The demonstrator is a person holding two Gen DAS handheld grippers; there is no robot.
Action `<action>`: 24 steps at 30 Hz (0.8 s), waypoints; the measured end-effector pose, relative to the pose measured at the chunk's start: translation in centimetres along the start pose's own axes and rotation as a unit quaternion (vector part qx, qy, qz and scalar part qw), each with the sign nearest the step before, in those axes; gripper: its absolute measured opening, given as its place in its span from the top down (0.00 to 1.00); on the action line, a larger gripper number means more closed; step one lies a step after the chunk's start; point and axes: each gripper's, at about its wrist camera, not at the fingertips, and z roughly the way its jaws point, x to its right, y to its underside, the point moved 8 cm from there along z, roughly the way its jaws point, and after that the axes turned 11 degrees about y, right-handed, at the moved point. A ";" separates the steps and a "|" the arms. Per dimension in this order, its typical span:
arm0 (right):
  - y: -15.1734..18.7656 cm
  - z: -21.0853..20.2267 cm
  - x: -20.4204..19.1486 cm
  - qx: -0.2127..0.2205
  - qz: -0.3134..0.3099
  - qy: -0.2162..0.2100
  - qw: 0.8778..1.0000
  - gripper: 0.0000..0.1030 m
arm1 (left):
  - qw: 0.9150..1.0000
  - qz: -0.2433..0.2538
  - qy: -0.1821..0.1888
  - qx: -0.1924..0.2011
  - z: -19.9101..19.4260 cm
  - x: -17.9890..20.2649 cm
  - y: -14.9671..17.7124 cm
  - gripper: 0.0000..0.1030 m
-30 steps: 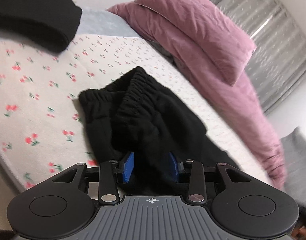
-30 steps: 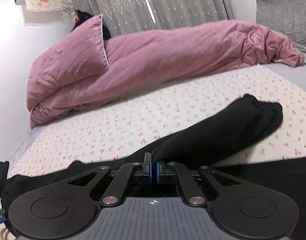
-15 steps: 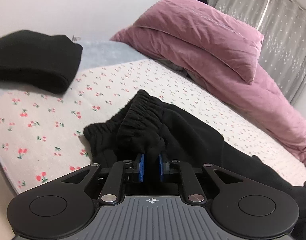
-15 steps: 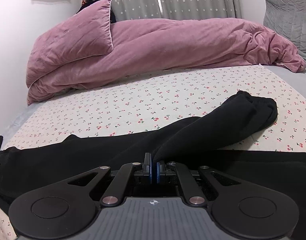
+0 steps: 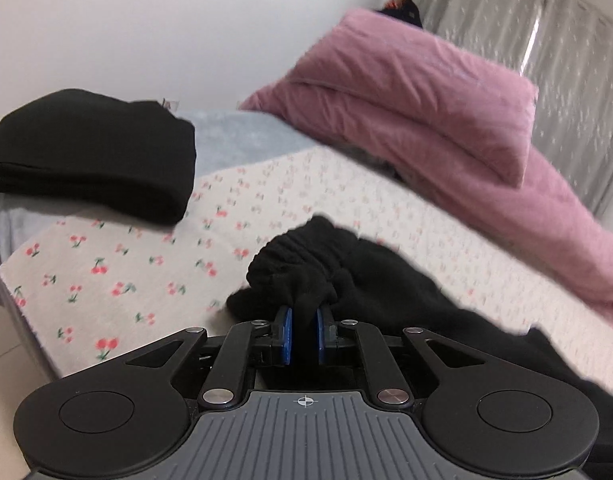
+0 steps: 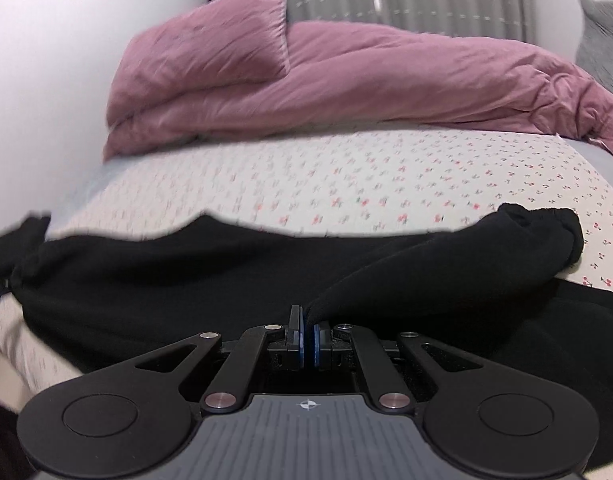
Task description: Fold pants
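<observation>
Two blue-padded grippers are clamped on the black fleece pants (image 5: 370,280): the left gripper (image 5: 304,330) pinches the gathered elastic waistband (image 5: 294,264), and the right gripper (image 6: 307,338) nips a fold of leg fabric. The pants are stretched across the cherry-print white bedsheet (image 6: 346,184), with a crumpled pink duvet (image 6: 346,80) behind.

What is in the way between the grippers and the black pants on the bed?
Nothing visible. The left gripper is shut on the gathered elastic waistband of the black fleece pants, and the right gripper pinches a fold of the same pants directly.
</observation>
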 end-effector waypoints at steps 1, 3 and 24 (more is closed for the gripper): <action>0.5 0.1 0.0 -0.006 -0.004 0.000 1.000 0.96 | 1.000 0.007 -0.001 -0.007 0.0 -0.2 0.3 0.89; 1.6 0.7 0.0 -0.028 -0.011 -0.003 1.000 0.96 | 0.999 0.022 -0.005 -0.025 0.2 -0.5 1.0 0.88; 2.2 1.6 6.0 -0.057 0.020 0.097 0.993 0.40 | 0.986 0.159 0.030 -0.039 -1.0 8.8 3.1 0.27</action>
